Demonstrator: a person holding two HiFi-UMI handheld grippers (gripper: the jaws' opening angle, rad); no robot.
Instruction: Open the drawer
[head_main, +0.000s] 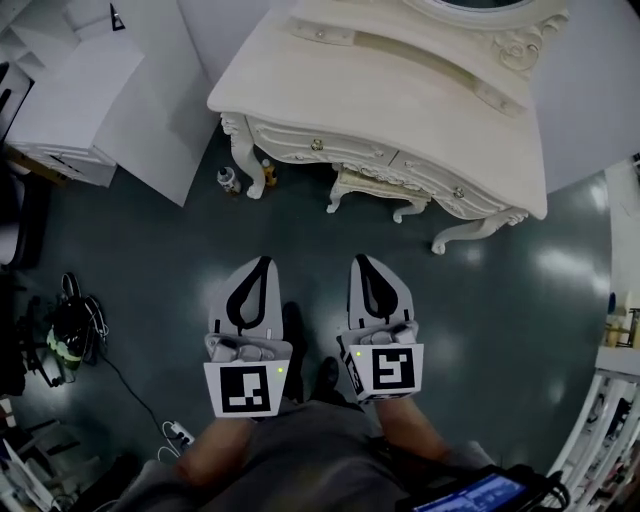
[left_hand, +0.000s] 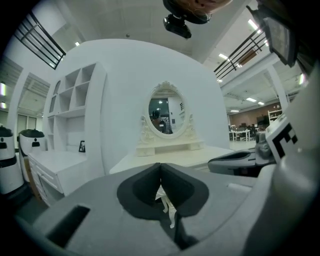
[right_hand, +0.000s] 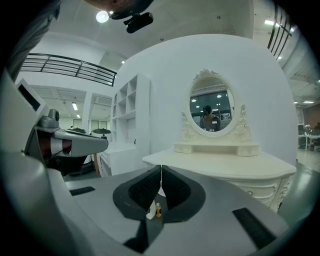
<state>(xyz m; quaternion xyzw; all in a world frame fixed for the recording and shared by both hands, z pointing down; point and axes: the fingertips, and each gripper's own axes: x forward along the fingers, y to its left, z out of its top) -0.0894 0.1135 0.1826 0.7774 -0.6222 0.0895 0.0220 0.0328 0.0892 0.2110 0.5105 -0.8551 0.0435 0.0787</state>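
Observation:
A cream vanity table (head_main: 400, 90) with an oval mirror (right_hand: 212, 110) stands ahead of me. Its front carries a left drawer (head_main: 317, 145) and a right drawer (head_main: 459, 193), each with a small knob, both closed. My left gripper (head_main: 264, 262) and right gripper (head_main: 362, 260) hang side by side over the dark floor, well short of the table and pointing toward it. In the left gripper view the left gripper (left_hand: 160, 165) has its jaws together with nothing between them. The right gripper (right_hand: 161, 167) is likewise shut and empty in the right gripper view.
A cream stool (head_main: 380, 188) is tucked under the table. Two small bottles (head_main: 228, 180) stand on the floor by the table's left leg. White shelving and panels (head_main: 70, 90) fill the left; cables (head_main: 70, 330) lie at the far left, and a rack (head_main: 620, 330) stands at the right edge.

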